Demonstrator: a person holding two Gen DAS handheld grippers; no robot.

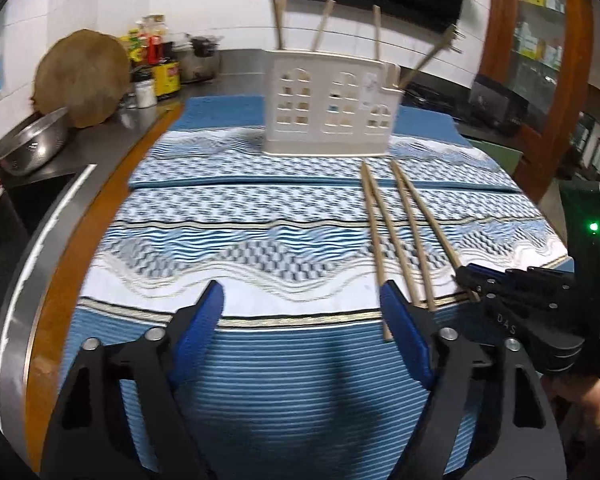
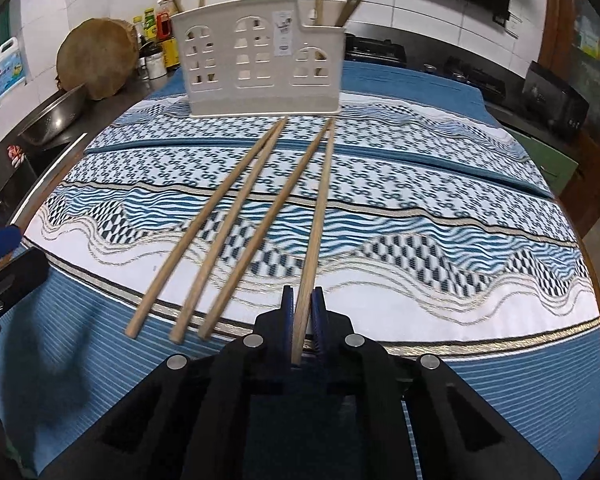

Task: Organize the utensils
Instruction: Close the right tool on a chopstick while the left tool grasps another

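Right hand-held gripper (image 2: 303,309): we see its blue pads clenched on the near end of the rightmost chopstick (image 2: 315,236).
Loose chopsticks (image 2: 236,236): three, on the patterned cloth (image 2: 460,240) just left of it.
Holder (image 2: 256,60): white, straight ahead past the far tips, with chopsticks standing inside.
Left hand-held gripper (image 1: 302,300): released, fingers wide apart over the cloth.
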